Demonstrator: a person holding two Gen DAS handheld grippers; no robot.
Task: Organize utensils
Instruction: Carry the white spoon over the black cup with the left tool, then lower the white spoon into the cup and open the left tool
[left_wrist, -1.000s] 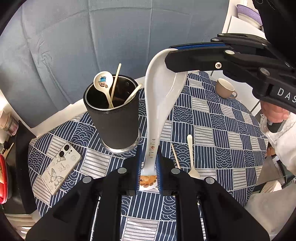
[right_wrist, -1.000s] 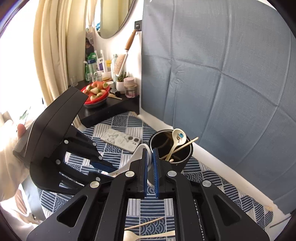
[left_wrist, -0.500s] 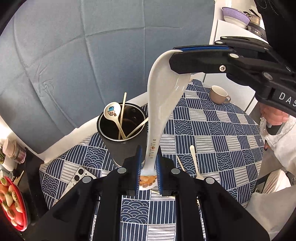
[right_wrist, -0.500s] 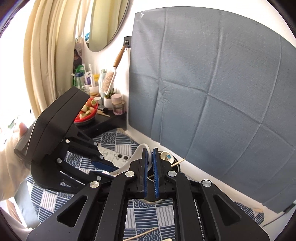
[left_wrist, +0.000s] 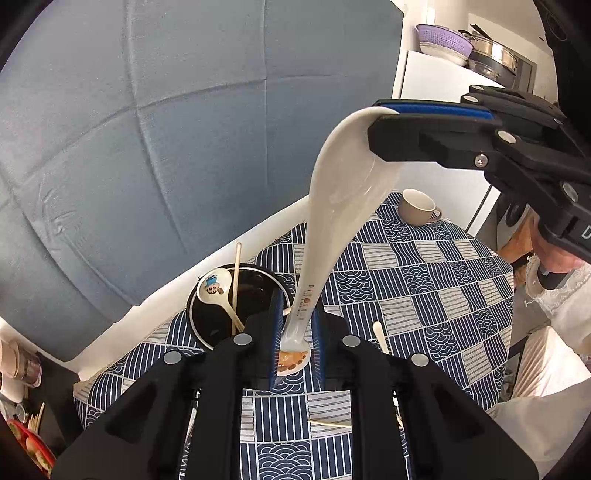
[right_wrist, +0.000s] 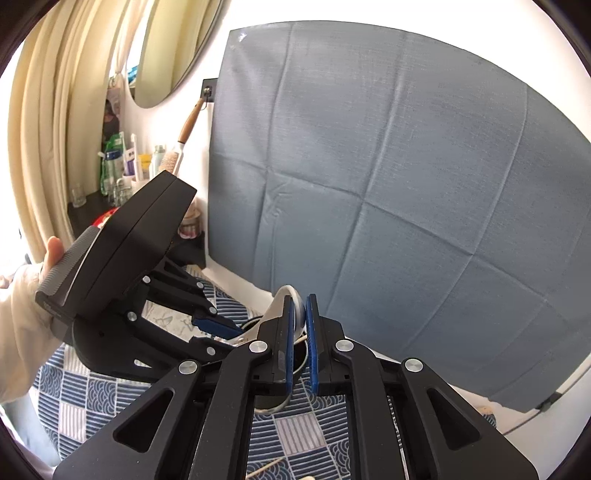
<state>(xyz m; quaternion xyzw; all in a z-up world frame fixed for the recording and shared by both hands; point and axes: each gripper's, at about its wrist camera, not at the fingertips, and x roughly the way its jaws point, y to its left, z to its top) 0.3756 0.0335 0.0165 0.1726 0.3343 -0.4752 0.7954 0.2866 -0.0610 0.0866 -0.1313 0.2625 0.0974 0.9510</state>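
Observation:
A large white ceramic soup spoon (left_wrist: 332, 221) is held high above the table by both grippers. My left gripper (left_wrist: 296, 341) stands around its handle end with a small gap at the pads. My right gripper (left_wrist: 384, 122) is shut on its bowl rim; the bowl also shows in the right wrist view (right_wrist: 291, 299) between the right gripper's pads (right_wrist: 300, 332). A black utensil holder (left_wrist: 236, 299) stands below with a small painted spoon (left_wrist: 216, 290) and a chopstick (left_wrist: 236, 280) in it.
A blue patterned tablecloth (left_wrist: 424, 295) covers the table. On it lie a beige cup (left_wrist: 417, 206), a pale fork (left_wrist: 380, 332) and a chopstick (left_wrist: 328, 424). A grey cloth (left_wrist: 166, 129) hangs behind. A side shelf with bottles (right_wrist: 122, 173) stands at the left.
Both grippers have risen together with the large spoon; the holder and table now look smaller and farther below. The left gripper's pads have loosened slightly around the handle.

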